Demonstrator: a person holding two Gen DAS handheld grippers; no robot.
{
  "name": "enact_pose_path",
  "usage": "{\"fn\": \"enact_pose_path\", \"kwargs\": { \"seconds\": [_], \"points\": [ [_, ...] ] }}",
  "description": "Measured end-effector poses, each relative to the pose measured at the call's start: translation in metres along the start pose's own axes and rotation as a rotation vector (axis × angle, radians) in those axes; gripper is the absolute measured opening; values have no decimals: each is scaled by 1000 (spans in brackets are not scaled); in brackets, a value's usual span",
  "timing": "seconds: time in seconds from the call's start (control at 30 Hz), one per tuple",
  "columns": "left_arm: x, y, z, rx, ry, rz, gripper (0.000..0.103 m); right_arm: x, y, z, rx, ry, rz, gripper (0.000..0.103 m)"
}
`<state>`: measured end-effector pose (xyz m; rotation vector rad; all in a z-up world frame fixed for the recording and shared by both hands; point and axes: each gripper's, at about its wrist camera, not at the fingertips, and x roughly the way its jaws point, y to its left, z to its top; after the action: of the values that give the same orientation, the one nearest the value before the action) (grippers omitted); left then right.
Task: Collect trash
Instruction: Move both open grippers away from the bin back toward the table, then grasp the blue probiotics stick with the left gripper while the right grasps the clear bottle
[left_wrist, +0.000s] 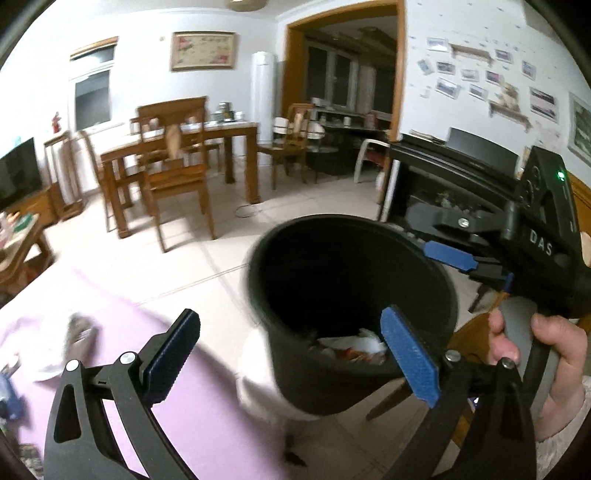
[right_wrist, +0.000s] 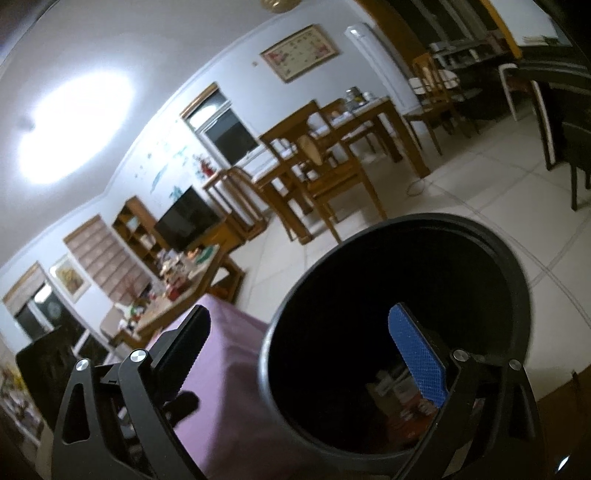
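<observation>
Bin (left_wrist: 351, 317) is off the floor beside the purple cloth (left_wrist: 122, 369), already holding some trash (left_wrist: 354, 345). Right gripper (left_wrist: 448, 258) is clamped on its rim; left gripper (left_wrist: 291, 363) is spread, empty. A blurred scrap (left_wrist: 79, 334) on the cloth looks left to collect. Bin's contents are dark, unreadable.

I am seeing a black trash bin (left_wrist: 343, 280) holding white and reddish scraps (left_wrist: 354, 347). My 2 black grippers are showing blue dimpled pads (left_wrist: 410, 358). A plain lilac cloth (left_wrist: 207, 398) is covering the table, beside pale cream floor tiles (left_wrist: 199, 266).
</observation>
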<state>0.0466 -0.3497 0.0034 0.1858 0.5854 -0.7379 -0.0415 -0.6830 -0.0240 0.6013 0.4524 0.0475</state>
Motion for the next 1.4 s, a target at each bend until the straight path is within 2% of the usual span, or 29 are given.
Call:
{"fn": "enact_pose_path", "kwargs": {
  "seconds": [0.2,0.37,0.47,0.57,0.67,0.73,0.77,0.87,0.97,1.03,1.1,1.13,1.2,1.4],
  "points": [
    [-47,79,-21,-123,-8,143,97,37,68,-17,-139,87,22,96],
    [-92,158,-50,-278,-20,263,97,70,131,-41,-245,177,80,94],
    [-120,209,-69,-373,-16,361,97,87,166,-53,-299,227,123,93],
    [-138,254,-86,-455,18,449,97,107,209,-72,-353,284,176,91],
    [-146,294,-103,-515,78,502,97,129,254,-86,-388,346,239,89],
    [-146,315,-113,-533,123,519,96,144,276,-99,-415,387,273,88],
    [-144,323,-116,-540,143,522,93,153,291,-107,-436,410,287,87],
    [-135,338,-123,-553,209,497,71,175,319,-119,-483,453,296,87],
    [-131,339,-123,-516,224,501,66,196,342,-133,-519,506,315,87],
    [-132,337,-123,-504,224,495,57,210,345,-140,-544,531,315,87],
    [-130,338,-126,-498,222,492,40,229,359,-145,-568,559,307,87],
    [-130,339,-128,-502,217,486,36,240,359,-147,-580,575,302,87],
    [-134,343,-131,-521,205,462,21,257,369,-154,-596,601,292,87],
    [-139,349,-132,-564,172,425,19,292,395,-175,-668,650,261,87]
  ]
}}
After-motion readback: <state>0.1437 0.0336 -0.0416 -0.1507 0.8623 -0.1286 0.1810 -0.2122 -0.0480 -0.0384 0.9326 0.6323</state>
